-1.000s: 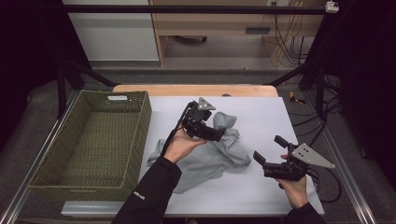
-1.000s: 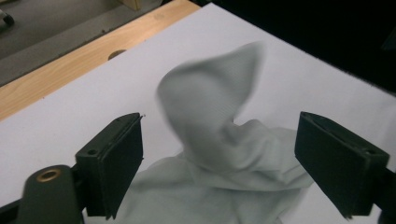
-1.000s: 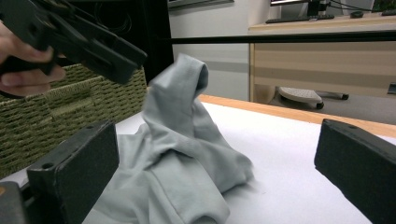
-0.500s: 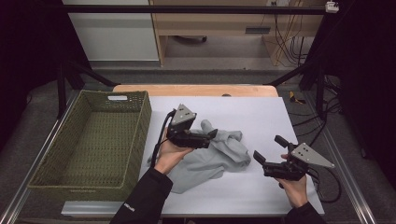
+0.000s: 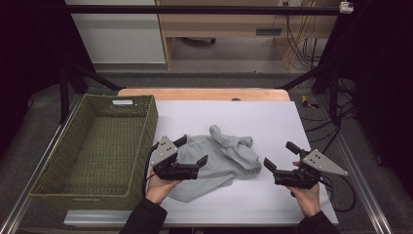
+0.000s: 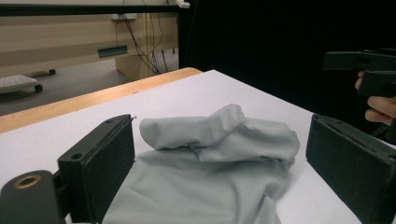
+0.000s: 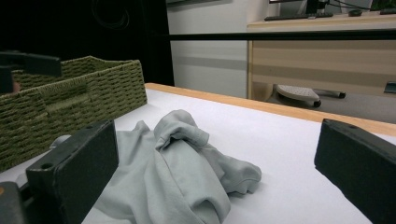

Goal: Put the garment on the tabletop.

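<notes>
While a crumpled grey cloth [image 5: 219, 158] lies mid-table [image 5: 272, 122], just right of the green basket [image 5: 97, 146], the left gripper [image 5: 191, 155] hovers over its left edge, jaws spread wide and empty; the right gripper [image 5: 279, 157] waits just right of it, likewise agape

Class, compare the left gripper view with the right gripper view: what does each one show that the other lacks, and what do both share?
The left gripper view alone shows the person's other hand holding the right gripper at the frame's right edge. The right gripper view alone shows the green woven basket beyond the cloth. Both share the crumpled grey cloth lying on the white table, seen between each gripper's own open black jaws.
</notes>
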A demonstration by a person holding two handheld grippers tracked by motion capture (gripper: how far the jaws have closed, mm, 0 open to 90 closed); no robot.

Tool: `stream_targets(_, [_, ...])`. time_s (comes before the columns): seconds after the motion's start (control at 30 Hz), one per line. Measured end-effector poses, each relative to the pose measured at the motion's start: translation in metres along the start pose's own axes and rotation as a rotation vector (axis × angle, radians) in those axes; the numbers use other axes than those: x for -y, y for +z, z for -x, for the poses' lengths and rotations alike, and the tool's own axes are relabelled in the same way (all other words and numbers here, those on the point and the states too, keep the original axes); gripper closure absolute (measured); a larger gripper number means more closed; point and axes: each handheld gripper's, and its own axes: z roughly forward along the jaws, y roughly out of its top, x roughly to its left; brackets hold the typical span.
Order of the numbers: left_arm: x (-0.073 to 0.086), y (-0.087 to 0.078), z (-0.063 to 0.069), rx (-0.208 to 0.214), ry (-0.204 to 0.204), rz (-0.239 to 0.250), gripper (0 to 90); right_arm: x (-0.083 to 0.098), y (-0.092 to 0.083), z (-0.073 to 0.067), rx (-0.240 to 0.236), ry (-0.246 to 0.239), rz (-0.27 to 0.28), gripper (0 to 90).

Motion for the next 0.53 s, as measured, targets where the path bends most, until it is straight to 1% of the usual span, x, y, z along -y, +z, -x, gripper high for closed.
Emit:
stream_targets(0.03, [0.003, -0.003, 0.000, -0.004, 0.002, 0.003, 6.8, 0.000, 0.000, 0.000, 0.000, 0.000, 0.000, 0.2])
stream_targets(0.07, [0.005, -0.006, -0.001, -0.002, -0.002, 0.008, 6.5, 0.001, 0.000, 0.002, -0.005, -0.011, 0.008, 0.2])
stream_targets(0.1, [0.007, -0.010, -0.002, -0.003, -0.008, 0.020, 6.4, 0.001, 0.000, 0.001, -0.002, 0.008, 0.002, 0.2])
stream_targets(0.17, [0.011, -0.016, -0.004, -0.008, -0.005, 0.039, 6.4, 0.002, -0.001, 0.003, -0.002, 0.009, 0.001, 0.2])
stream_targets(0.2, [0.013, -0.019, -0.005, -0.016, -0.004, 0.044, 6.4, 0.003, -0.001, 0.003, 0.000, 0.020, 0.002, 0.2])
stream_targets(0.27, [0.018, -0.024, -0.009, -0.022, -0.017, 0.059, 6.2, 0.003, -0.001, 0.003, -0.001, 0.014, 0.000, 0.3])
stream_targets(0.3, [0.018, -0.024, -0.009, -0.022, -0.017, 0.059, 6.1, 0.003, -0.001, 0.003, -0.001, 0.014, 0.000, 0.3])
stream_targets(0.37, [0.023, -0.026, -0.012, -0.030, -0.025, 0.044, 6.1, 0.004, -0.002, 0.004, 0.001, 0.010, 0.000, 0.3])
stream_targets(0.4, [0.025, -0.026, -0.013, -0.033, -0.025, 0.040, 5.9, 0.004, -0.002, 0.005, -0.001, -0.015, 0.003, 0.3])
stream_targets(0.47, [0.026, -0.026, -0.014, -0.038, -0.029, 0.033, 5.9, 0.004, -0.002, 0.005, 0.001, -0.008, -0.001, 0.3])
stream_targets(0.53, [0.028, -0.026, -0.016, -0.052, -0.024, 0.023, 5.4, 0.005, -0.002, 0.004, -0.001, -0.005, -0.008, 0.3])
